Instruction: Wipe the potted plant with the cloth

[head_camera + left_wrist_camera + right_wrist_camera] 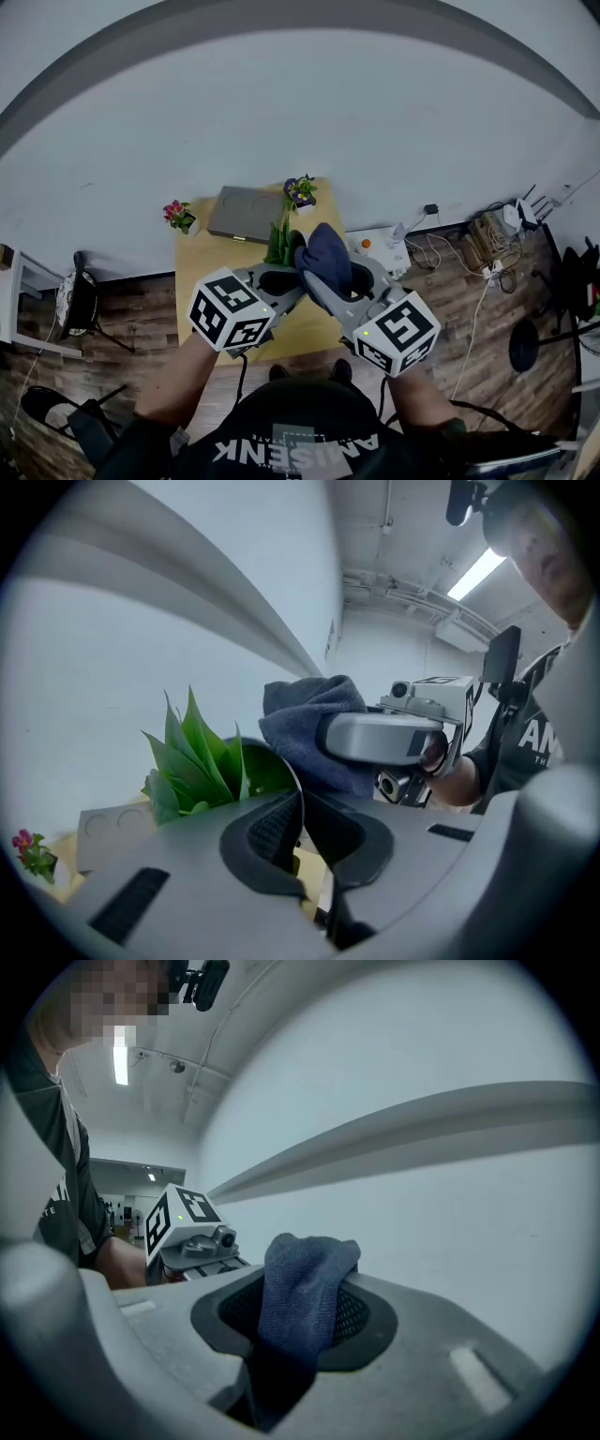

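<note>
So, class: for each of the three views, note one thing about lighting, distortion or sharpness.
Head view: strong fisheye, so the grey wall band bows into an arc and the corners go dark. Left gripper view: a ceiling light glares at top right, while the plant looks crisp. Right gripper view: even light, and the cloth is sharp enough to show its weave.

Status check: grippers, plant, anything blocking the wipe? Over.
Left gripper jaws shut on rim of potted plant. Right gripper jaws shut on cloth, bunched close beside the plant. Nothing between them.
</note>
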Available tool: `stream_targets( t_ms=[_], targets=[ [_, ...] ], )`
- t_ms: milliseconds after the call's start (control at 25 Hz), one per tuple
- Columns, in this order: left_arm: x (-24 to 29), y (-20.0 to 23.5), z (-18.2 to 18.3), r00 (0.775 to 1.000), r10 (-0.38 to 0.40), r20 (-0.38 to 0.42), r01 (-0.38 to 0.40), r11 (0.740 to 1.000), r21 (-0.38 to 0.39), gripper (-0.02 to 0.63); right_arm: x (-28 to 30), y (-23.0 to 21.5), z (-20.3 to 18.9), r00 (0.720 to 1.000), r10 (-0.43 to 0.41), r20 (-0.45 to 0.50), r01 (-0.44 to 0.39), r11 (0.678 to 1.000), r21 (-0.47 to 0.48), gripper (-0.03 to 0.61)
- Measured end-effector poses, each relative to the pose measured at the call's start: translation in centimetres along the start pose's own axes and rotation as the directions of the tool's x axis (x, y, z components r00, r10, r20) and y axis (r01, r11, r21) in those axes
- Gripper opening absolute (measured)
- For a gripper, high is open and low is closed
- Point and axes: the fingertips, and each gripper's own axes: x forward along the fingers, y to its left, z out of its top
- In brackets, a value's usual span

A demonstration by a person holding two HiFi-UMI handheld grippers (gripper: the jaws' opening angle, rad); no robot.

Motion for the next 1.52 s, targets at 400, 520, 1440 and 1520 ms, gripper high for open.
stream_targets(
  t_ms=[400, 520, 1440, 1520],
  targets=[
    [0.0, -1.3, 2.1, 0.996, -0.006, 0.094, 0.007, 1.0, -0.019, 0.006, -2.3, -2.5, -0.5, 1.0, 0.005, -0.001, -0.005, 1.0, 0.019, 0.127],
    [0.1, -1.6, 2.5, 0.995, -0.01, 0.101, 0.012, 1.0, -0.014, 0.006, -3.5, -3.8, -1.4, 1.0, -0.017, -0.005, 0.017, 0.999, 0.042, 0.127],
    [2.2, -4.3, 0.7, 0.995, 0.087, -0.049, -0.064, 0.933, 0.353, 0.008, -5.7, -5.0, 2.1, 0.996, 0.046, 0.082, -0.054, 0.993, 0.102, 0.127],
    [2.1, -4.4, 0.7, 0.995, 0.092, -0.044, -0.07, 0.931, 0.359, 0.008, -4.8, -3.9, 2.8, 0.993, 0.078, 0.091, -0.086, 0.993, 0.085, 0.127]
  ],
)
